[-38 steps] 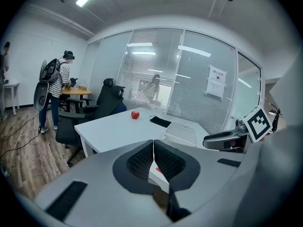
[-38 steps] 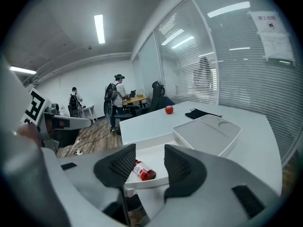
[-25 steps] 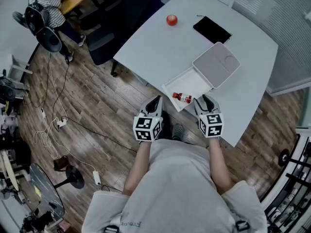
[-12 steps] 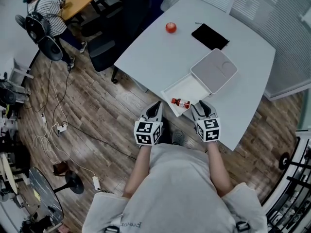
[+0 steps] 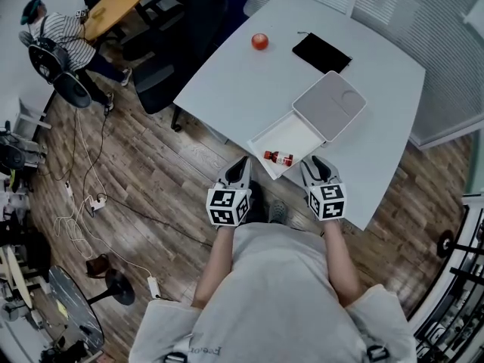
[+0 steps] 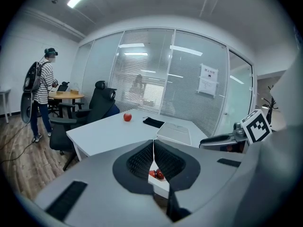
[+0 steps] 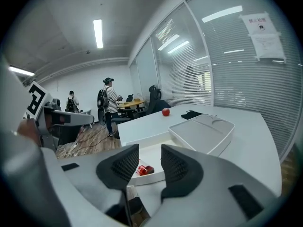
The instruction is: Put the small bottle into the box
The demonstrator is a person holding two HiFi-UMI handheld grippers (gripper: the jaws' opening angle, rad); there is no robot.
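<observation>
The small bottle [image 5: 279,157], clear with a red cap and red label, lies on its side in the open white box [image 5: 300,134] at the table's near edge. The box's lid [image 5: 330,106] lies folded back beyond it. My left gripper [image 5: 240,162] hovers off the table edge, left of the box, jaws shut and empty. My right gripper [image 5: 317,160] is just right of the box, open, its jaws closing with nothing between them. In the right gripper view the bottle [image 7: 144,169] shows past the gripper [image 7: 149,156], apart from it. In the left gripper view the bottle [image 6: 156,174] shows below the gripper [image 6: 153,144].
On the white table [image 5: 242,89] a red apple [image 5: 259,41] and a flat black item [image 5: 321,53] sit at the far side. Office chairs [image 5: 162,74] stand to the left, a person [image 5: 57,32] farther off. Cables [image 5: 83,195] trail across the wooden floor. Glass partitions back the table.
Both grippers stay near my body at the table edge, drawn back slightly. The bottle lies unmoved in the box. The head view has drifted a little.
</observation>
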